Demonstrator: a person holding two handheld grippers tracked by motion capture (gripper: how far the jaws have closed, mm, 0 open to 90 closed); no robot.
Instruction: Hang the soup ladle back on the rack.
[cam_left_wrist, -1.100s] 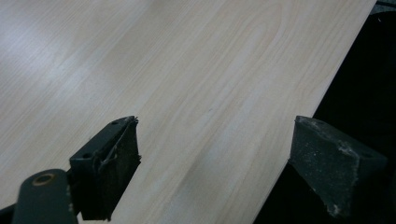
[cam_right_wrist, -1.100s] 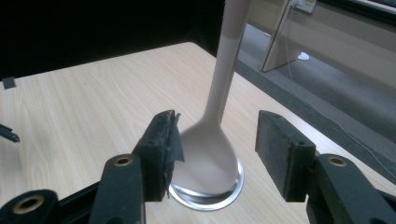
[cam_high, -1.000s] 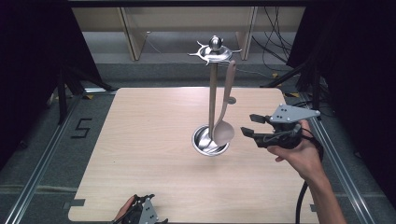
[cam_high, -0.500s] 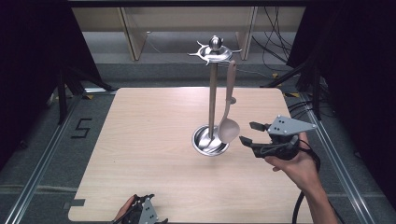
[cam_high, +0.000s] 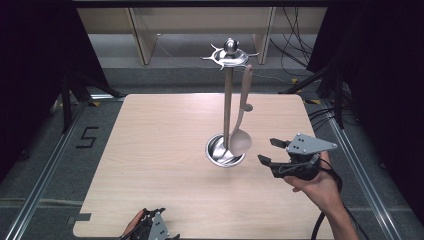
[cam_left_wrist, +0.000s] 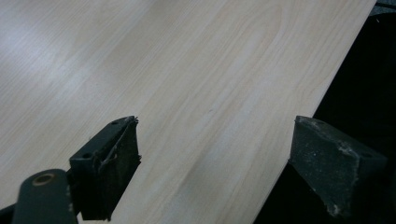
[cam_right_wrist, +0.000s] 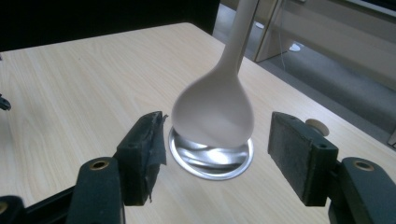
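Observation:
A steel utensil stand (cam_high: 228, 107) rises from a round shiny base (cam_high: 225, 150) (cam_right_wrist: 211, 156) in the middle of the wooden table (cam_high: 165, 150). A pale grey ladle (cam_high: 241, 135) (cam_right_wrist: 212, 112) hangs from one of the hooks at its top, bowl just above the base. My right gripper (cam_high: 269, 151) (cam_right_wrist: 217, 156) is open, a short way right of the ladle's bowl, jaws pointing left at it and apart from it. My left gripper (cam_high: 150, 230) (cam_left_wrist: 215, 163) is open at the table's front edge, over bare wood with nothing between its jaws.
Metal floor rails (cam_high: 47, 165) run along both sides of the table. A wooden shelf frame (cam_high: 142, 35) stands behind it, and cables (cam_high: 295, 55) lie on the floor at the back right. The table's edge (cam_left_wrist: 327, 88) falls off beside the left gripper.
My right gripper has come down and forward, from level with the ladle's handle to beside its bowl. The left gripper has stayed put.

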